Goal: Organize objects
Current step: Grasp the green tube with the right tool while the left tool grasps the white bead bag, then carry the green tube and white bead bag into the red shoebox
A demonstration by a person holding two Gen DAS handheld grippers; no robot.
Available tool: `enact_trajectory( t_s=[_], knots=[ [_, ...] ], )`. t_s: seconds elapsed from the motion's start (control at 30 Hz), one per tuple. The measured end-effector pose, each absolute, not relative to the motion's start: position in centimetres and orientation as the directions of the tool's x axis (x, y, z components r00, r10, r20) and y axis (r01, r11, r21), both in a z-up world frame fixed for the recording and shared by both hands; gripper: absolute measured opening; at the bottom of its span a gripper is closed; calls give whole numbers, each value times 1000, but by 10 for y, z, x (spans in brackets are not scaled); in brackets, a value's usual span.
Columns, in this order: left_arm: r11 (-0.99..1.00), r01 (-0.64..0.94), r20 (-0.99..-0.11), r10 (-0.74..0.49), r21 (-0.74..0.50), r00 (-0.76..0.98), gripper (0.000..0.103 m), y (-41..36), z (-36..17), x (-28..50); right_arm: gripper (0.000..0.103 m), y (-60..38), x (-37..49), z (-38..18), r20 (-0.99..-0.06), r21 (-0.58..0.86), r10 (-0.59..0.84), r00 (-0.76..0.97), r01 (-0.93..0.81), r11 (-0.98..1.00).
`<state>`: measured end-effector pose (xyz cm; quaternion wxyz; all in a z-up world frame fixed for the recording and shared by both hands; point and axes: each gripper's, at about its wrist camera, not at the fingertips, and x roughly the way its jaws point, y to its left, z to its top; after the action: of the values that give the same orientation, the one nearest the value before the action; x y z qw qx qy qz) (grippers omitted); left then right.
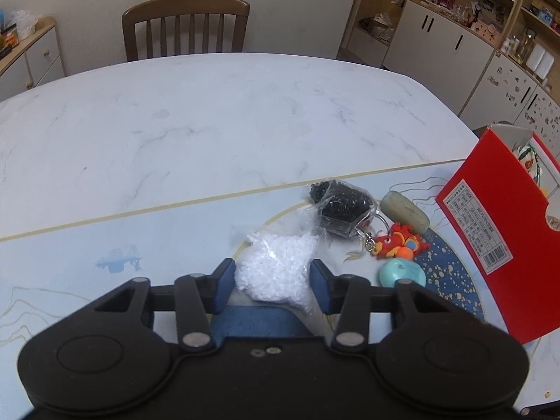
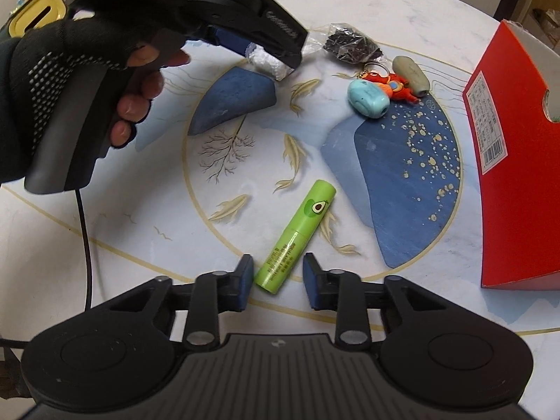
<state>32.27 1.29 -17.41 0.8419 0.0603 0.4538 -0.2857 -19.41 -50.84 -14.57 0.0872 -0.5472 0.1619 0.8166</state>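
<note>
A smooth green cylindrical tube (image 2: 295,238) is being straddled at its near end by the wide-open right gripper (image 2: 278,281), its long axis running far-right toward the red cardboard box (image 2: 514,161), while a crinkly bag of white beads (image 1: 274,273) (soft, lumpy) is being bracketed by the left gripper (image 1: 273,285), spread wide and not visibly pinching.

Left hand-held gripper (image 1: 272,280) sitting low-centre in the left wrist view, jaws spread apart. Gloved hand (image 2: 87,70) gripping its handle at upper left of the right wrist view. Right hand-held gripper (image 2: 278,285) hanging at lower centre, jaws parted wide.
</note>
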Motion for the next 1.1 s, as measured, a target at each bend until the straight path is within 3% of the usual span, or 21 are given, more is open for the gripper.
enact_trajectory(
  t_s=[0.17,0.7,1.1],
  knots=[
    [838,516,-804,-428,-180,414,38,18,-173,320,16,-499,-189,-147,-918,195,-49,-393,-340,-920],
    [848,456,-801,-460,-269,384,35,29,-144,278,15,-447,-148,-120,-862,290,-69,-503,-376,-880],
    [821,449,-742,-538,-354,399,35,0,-92,229,15,-396,-100,-77,-778,340,-75,-624,-316,-886]
  ],
)
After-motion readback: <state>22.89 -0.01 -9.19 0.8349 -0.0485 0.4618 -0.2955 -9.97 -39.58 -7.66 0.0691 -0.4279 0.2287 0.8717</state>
